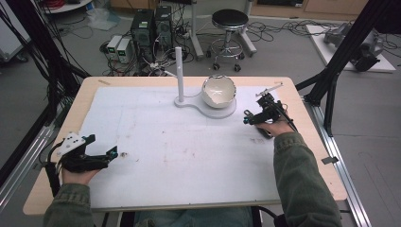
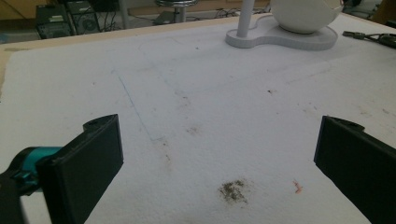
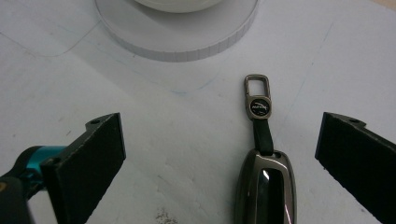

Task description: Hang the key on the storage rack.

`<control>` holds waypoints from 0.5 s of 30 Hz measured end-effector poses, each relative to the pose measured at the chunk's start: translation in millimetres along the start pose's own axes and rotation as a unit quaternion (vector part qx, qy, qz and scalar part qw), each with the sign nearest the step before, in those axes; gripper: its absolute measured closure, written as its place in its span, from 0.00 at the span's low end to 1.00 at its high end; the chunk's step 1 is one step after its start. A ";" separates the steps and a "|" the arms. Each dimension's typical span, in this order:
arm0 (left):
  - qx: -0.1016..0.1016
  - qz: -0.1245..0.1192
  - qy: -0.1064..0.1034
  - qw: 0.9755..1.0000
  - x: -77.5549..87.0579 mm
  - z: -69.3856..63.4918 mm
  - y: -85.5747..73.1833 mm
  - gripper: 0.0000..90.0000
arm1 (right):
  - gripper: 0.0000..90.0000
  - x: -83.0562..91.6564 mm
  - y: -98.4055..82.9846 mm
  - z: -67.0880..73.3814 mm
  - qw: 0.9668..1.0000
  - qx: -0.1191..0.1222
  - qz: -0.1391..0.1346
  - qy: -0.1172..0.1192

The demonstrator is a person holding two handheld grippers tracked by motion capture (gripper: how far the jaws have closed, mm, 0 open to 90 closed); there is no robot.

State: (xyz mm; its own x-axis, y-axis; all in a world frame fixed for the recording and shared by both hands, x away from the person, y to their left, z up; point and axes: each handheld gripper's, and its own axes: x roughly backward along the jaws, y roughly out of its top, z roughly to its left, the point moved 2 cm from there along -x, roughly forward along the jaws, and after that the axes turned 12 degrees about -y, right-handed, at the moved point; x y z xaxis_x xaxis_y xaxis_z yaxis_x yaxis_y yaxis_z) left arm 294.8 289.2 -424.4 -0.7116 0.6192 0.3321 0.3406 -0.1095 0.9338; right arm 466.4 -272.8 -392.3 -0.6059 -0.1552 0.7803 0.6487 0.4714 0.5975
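R gripper [image 1: 249, 118] sits at the right side of the table, just near-right of the stand, held low over the white sheet w/ jaws spread wide and nothing between the pads; in the right gripper view the two black jaws stand far apart at left and right edges. Between them, closer to the right jaw, lies the key fob [image 3: 265, 186]: dark glossy body in a metallic frame, short dark strap running away from the camera to a round badge and a rectangular metal clip [image 3: 258, 86]. Fob lies flat on the sheet, touching neither jaw; its near end is cut off by the frame bottom. In the high view the fob is hard to make out, mostly under the right hand [image 1: 274, 126], a dark bit showing by the fingers. R forearm in a green sleeve comes in from the near-right, wrist angled toward far-left. L gripper [image 1: 113, 153] rests at the near-left of the table, jaws also released and wide, over bare stained sheet [image 2: 196, 93]; L hand [image 1: 78, 172] grips it from below. Far centre: white stand [image 1: 208, 108] w/ upright post and a bowl [image 1: 218, 91] on its round base; bowl rim looks chipped, top cut off in the left gripper view.
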 end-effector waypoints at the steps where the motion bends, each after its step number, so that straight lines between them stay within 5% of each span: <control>1: 0.000 0.000 0.000 1.000 -0.2 0.0 0.0 0.02 | 0.01 -1.5 1.4 -0.2 1.000 0.002 0.005 0.001; 10: 0.001 -0.001 -0.002 1.000 -1.4 2.9 0.9 0.02 | 0.01 -21.5 19.6 -11.5 0.999 0.010 0.044 -0.007; 15: 0.002 0.005 -0.008 1.000 -4.4 1.9 0.4 0.02 | 0.01 -40.6 19.3 -16.9 0.996 0.024 0.088 -0.003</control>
State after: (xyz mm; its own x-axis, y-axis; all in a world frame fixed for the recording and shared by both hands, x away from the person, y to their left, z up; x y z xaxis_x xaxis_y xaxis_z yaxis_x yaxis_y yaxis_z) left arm 299.2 287.9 -425.7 -0.6975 0.6311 0.3393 0.3504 -0.1126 0.9298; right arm 511.2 -272.1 -409.3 -0.4878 -0.0612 0.8708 0.7222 0.5322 0.4419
